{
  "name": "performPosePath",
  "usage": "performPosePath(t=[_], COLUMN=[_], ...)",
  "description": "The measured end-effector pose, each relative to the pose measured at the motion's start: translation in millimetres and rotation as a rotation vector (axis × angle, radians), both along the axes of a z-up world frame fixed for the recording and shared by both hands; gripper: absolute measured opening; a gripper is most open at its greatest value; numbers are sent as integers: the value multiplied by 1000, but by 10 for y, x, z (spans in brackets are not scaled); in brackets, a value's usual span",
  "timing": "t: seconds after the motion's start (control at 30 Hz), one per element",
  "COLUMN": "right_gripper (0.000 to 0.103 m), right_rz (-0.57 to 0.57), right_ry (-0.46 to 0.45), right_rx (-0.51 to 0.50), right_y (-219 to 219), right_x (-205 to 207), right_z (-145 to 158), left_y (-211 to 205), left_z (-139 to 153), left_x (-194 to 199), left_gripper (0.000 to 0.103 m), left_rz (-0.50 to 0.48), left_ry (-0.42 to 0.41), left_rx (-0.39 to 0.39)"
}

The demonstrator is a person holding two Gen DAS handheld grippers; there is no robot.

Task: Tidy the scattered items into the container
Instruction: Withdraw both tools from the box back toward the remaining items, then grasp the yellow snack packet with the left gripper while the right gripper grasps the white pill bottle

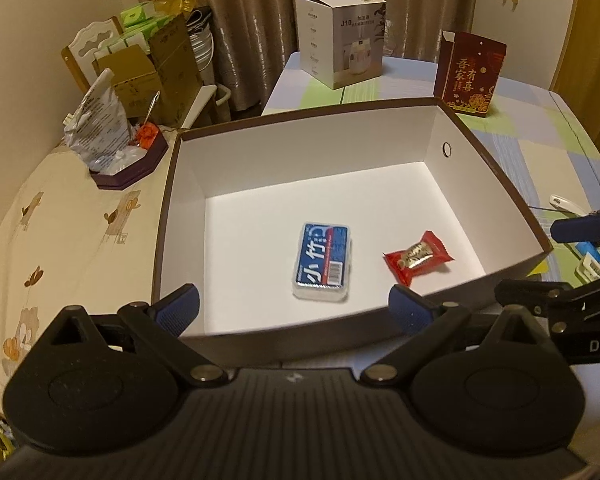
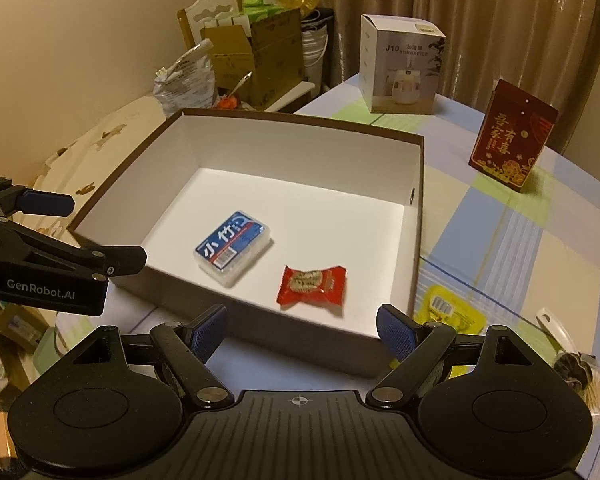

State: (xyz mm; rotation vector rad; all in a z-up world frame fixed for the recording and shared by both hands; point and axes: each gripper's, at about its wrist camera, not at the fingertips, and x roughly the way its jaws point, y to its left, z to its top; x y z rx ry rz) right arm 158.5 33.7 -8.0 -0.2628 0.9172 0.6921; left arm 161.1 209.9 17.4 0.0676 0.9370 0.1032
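Both your grippers, left gripper (image 1: 294, 308) and right gripper (image 2: 300, 326), hang released. Blue case (image 1: 322, 260) lies lengthwise toward the box's (image 1: 496, 168) far wall beside red candy (image 1: 418, 256); only the right view shows the yellow packet (image 2: 450, 308).

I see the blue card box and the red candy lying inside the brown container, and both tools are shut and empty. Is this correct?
Not quite. The blue card box and the red candy do lie inside the brown container, but the tools are open, not shut. Each wrist view shows its own tool, left tool and right tool, with fingers spread wide and nothing between them.
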Motion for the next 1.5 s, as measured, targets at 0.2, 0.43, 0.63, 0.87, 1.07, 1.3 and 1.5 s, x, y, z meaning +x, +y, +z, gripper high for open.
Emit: performPosePath(t=[0.2, 0.43, 0.63, 0.87, 1.07, 1.3, 1.5], right_gripper=[87, 87, 87, 87, 87, 87, 87], right_rz=[26, 38, 12, -59, -126, -242, -367], right_ry=[2, 6, 6, 9, 21, 37, 52], right_rx=[7, 5, 0, -3, 1, 13, 7], right_y=[-150, -374, -721, -1232, -1594, -1997, -2422], right_x=[-89, -189, -284, -387, -454, -393, -347], right_z=[-2, -30, -50, -80, -114, -145, -211], left_y=[-156, -321, -531, -889, -1199, -1517, -1891], left_z=[21, -6, -60, -150, -230, -306, -446], left_x=[-156, -314, -416, -453, -433, -365, -272], left_gripper=[100, 100, 100, 100, 100, 99, 97], left_rz=[21, 46, 43, -23, -105, -219, -361], left_ry=[-3, 8, 20, 23, 29, 23, 18], left_rx=[1, -4, -13, -19, -26, -2, 63])
